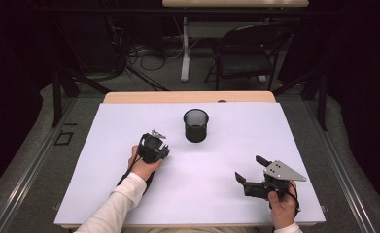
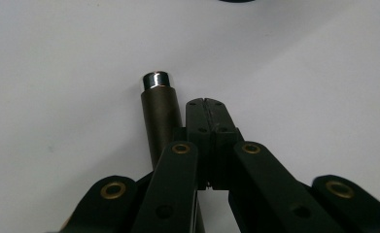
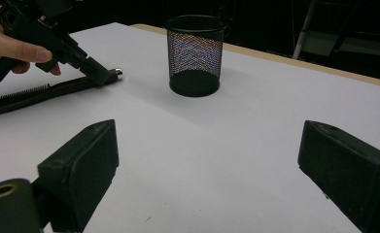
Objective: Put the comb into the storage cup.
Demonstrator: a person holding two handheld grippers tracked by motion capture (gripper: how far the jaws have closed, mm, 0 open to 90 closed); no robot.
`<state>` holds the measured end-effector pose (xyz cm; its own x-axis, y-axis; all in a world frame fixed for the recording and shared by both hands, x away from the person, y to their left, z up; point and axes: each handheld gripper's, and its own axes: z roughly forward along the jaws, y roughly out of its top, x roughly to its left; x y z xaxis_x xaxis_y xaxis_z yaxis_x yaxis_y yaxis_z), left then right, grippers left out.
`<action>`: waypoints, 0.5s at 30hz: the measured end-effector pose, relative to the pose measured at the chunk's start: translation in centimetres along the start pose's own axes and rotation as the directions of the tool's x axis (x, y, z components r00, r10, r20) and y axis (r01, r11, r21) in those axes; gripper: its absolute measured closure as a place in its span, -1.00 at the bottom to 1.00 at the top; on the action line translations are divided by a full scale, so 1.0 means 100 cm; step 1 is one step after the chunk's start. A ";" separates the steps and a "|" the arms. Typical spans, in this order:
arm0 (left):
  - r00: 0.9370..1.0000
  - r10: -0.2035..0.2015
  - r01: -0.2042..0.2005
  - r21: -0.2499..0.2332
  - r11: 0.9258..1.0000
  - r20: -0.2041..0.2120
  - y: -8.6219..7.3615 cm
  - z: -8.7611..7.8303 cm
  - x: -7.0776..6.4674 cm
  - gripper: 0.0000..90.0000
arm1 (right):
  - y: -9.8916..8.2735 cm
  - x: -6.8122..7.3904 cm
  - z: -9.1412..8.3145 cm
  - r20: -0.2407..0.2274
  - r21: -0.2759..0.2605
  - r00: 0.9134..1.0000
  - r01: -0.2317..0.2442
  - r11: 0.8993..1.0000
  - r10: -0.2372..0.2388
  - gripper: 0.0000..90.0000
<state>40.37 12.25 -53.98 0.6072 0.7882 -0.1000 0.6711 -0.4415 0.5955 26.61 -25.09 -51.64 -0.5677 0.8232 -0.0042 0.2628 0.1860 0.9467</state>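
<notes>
So the left gripper (image 2: 208, 104) has its jaws pressed flat together, no gap at all between the pads. It's tipped nose-down onto the white table (image 1: 236, 160). Right beside the closed tips, on their left in the left gripper view, lies a dark brush handle (image 2: 161, 116) with a shiny silver end cap (image 2: 155, 79). The handle runs alongside the jaws and looks like it's just touching them, but it's outside the pinch, not between the pads. In the right gripper view the same long thing lies flat on the table under that gripper, bristles (image 3: 17, 92) trailing back toward the hand (image 3: 5, 46), cap poking out just past the jaw tips.

The right gripper (image 3: 207, 160) is spread wide with nothing between the jaws, only bare table. It hangs low over the near right part of the table, well apart from the left one.

The black mesh cup (image 1: 196, 125) stands upright beyond both grippers, near the left gripper's tips and farther from the right.
</notes>
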 end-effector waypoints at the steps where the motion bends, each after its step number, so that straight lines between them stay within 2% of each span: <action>1: 1.000 0.000 0.000 0.006 1.000 -0.003 0.000 0.000 0.001 1.00 | 0.000 0.000 0.000 0.001 0.001 1.000 0.000 1.000 0.000 -0.83; 15: 0.999 -0.025 0.027 0.034 0.999 -0.043 -0.002 -0.002 0.015 1.00 | 0.000 0.000 0.000 -0.002 0.002 1.000 0.000 1.000 0.000 -0.83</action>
<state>41.06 13.64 -54.06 0.5713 0.8167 -0.0810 0.7013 -0.4346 0.5651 26.61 -25.07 -51.65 -0.5694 0.8220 -0.0036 0.2645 0.1874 0.9460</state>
